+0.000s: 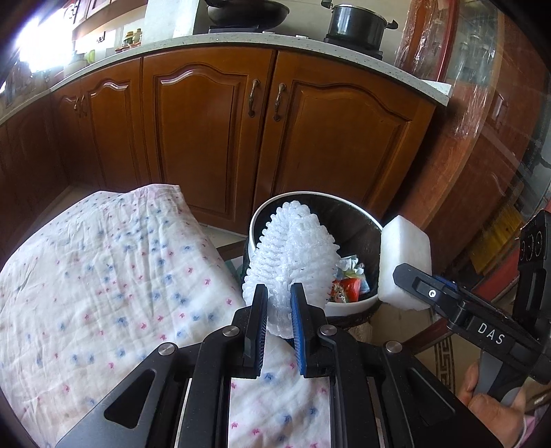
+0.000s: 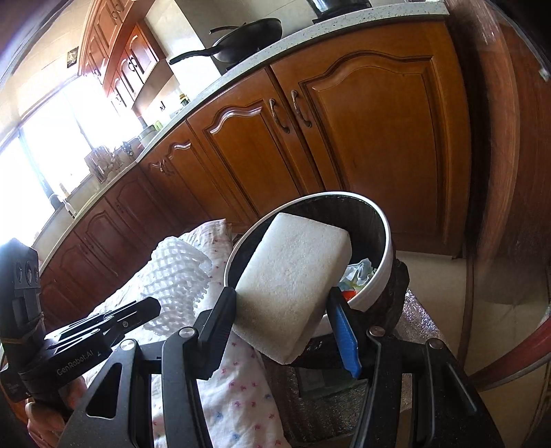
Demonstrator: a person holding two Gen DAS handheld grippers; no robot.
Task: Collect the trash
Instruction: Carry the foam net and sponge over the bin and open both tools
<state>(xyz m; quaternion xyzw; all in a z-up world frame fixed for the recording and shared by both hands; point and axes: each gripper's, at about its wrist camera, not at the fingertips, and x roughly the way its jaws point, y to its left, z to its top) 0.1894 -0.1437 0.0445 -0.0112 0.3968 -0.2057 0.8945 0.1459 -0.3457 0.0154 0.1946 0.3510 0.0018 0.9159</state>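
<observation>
My left gripper point(image 1: 279, 293) is shut on a white foam fruit net point(image 1: 294, 255), which sticks up in front of the round white-rimmed trash bin point(image 1: 349, 303). That net point(image 2: 175, 279) shows at the left in the right wrist view, with the left gripper point(image 2: 144, 306) below it. My right gripper point(image 2: 282, 303) is shut on a white foam block point(image 2: 296, 279), held just before the bin point(image 2: 378, 272). In the left wrist view the block point(image 1: 404, 262) hangs at the bin's right edge, clamped by the right gripper point(image 1: 409, 279). Crumpled wrappers point(image 1: 347, 279) lie inside the bin.
A patterned white cloth point(image 1: 103, 282) covers the surface on the left. Wooden kitchen cabinets point(image 1: 213, 138) stand behind the bin under a speckled counter point(image 1: 241, 41) with a wok point(image 1: 248, 13) and a pot point(image 1: 358, 24). A round wooden edge point(image 2: 509, 362) curves at the right.
</observation>
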